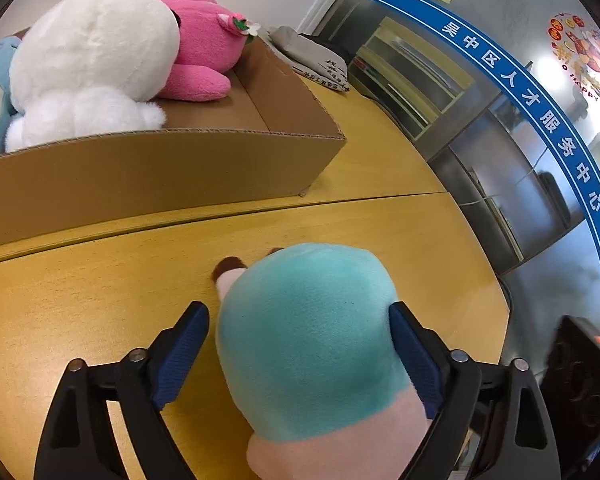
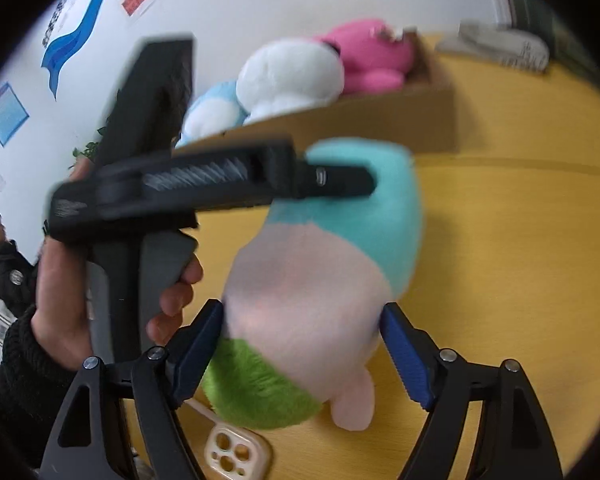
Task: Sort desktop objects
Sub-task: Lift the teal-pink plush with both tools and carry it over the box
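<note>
Yellow wood covers the bench [image 1: 80, 300], which runs back to a white wall on one side and glass panels with a blue lettered band on the other. At the far side sits an open cardboard box [image 1: 160, 168] holding three plush toys: a white plush [image 1: 92, 64] in the middle, a pink plush [image 1: 204, 48] lying against it, and a light-blue plush [image 2: 212, 108] at the other end. Nearer, a teal, pale-pink and green plush toy [image 2: 320, 280] lies on the bench in front of the box. The left hand-held gripper [image 1: 300, 344] is spread around its teal end; one blue pad touches the fabric, the other stands clear. A bare hand [image 2: 60, 280] in a dark knitted sleeve holds that tool. The right hand-held gripper [image 2: 302, 344] straddles the pink middle, its blue fingers [image 2: 406, 364] spread with a visible gap on that side. A cream phone case [image 2: 236, 456] lies just beside the green end.
</note>
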`<state>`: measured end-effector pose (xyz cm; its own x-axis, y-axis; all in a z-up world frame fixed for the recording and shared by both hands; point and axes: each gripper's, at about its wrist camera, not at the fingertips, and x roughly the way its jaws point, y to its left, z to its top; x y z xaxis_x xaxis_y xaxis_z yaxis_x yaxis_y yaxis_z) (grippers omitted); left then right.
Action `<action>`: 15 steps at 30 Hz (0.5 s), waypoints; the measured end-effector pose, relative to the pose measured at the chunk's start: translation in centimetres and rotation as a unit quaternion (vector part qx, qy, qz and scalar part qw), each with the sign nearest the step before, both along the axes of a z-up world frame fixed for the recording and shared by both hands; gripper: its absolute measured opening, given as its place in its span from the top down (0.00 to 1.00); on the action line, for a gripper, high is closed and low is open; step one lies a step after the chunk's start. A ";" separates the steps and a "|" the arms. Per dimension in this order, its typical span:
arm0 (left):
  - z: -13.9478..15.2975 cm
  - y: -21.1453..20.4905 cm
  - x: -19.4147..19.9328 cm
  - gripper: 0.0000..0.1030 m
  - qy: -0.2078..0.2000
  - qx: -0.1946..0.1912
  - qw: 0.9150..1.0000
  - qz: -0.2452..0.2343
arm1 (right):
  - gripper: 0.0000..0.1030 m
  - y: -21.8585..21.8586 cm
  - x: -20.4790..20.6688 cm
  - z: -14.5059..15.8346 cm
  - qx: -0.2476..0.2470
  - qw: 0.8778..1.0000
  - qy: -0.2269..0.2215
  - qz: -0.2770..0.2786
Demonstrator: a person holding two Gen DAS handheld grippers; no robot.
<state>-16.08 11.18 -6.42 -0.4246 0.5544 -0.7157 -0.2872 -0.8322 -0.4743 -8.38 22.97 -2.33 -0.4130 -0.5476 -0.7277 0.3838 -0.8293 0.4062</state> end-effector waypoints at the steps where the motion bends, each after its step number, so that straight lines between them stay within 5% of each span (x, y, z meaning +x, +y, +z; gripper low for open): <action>1: 0.4 -0.2 0.1 0.09 0.005 -0.003 1.000 0.002 | 0.22 -0.1 -0.2 -0.3 -0.005 1.000 -0.005 0.003; 10: 0.6 0.3 -1.3 0.11 0.004 -0.015 1.000 -0.024 | 0.27 -0.6 0.5 0.0 0.019 1.000 0.018 0.011; 12: 0.3 0.2 -1.3 0.24 -0.003 0.001 1.000 -0.029 | 0.26 -0.8 1.1 0.5 0.036 0.999 0.040 0.006; 15: 0.2 0.0 -1.0 0.27 -0.004 0.010 1.000 -0.028 | 0.25 -1.0 1.3 0.9 0.045 0.997 0.055 0.005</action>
